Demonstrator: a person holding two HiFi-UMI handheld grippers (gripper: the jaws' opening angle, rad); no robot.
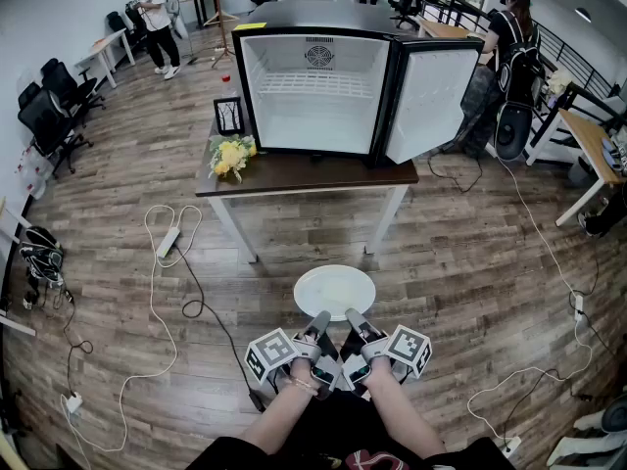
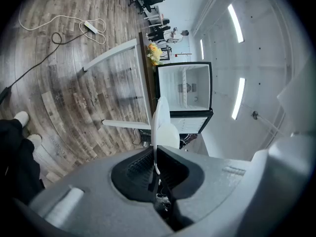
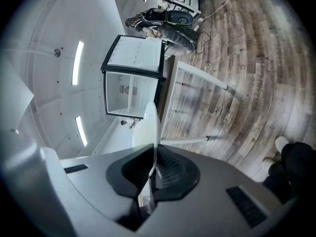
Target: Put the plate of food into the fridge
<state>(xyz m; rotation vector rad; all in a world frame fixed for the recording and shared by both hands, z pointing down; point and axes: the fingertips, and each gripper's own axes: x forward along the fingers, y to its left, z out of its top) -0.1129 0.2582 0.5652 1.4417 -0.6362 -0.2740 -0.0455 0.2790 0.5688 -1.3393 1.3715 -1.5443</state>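
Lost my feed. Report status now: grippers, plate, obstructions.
Left hand-held gripper and right hand-held gripper both shut on plate rim. Plate level, short of table. Ahead, fridge door open, nothing blocking its mouth.

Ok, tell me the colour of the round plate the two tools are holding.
The round plate is plain white, clearest in the head view.

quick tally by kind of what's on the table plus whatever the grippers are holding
fridge: 1
picture frame: 1
flower bunch: 1
plate: 1, gripped at its edge by left gripper and right gripper
total: 4
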